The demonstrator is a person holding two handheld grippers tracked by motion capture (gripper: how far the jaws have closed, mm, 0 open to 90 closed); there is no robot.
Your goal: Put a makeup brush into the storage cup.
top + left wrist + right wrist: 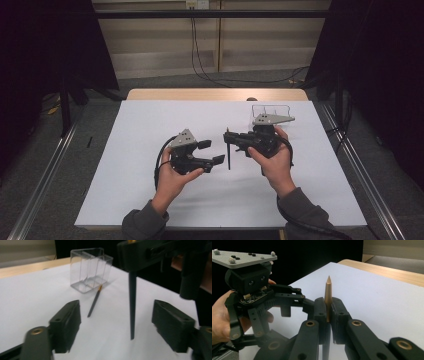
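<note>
Nearest the lens, the left gripper (117, 325) has its jaws spread wide with nothing between them. Just beyond stands a black brush handle (132, 307), clamped upright by the right gripper (327, 311), gold tip up. Another brush (94, 301) lies beside the clear acrylic organizer (90, 268).

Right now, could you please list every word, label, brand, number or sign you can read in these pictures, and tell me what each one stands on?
No readable text in any view.
Clear compartment box: bare, no label.
Black pen with gold tip, held in the right gripper: no print visible.
Second pen lying on the white table: too thin and blurred to tell.
Left gripper and its grey plate: screws and dots, no lettering.
</note>
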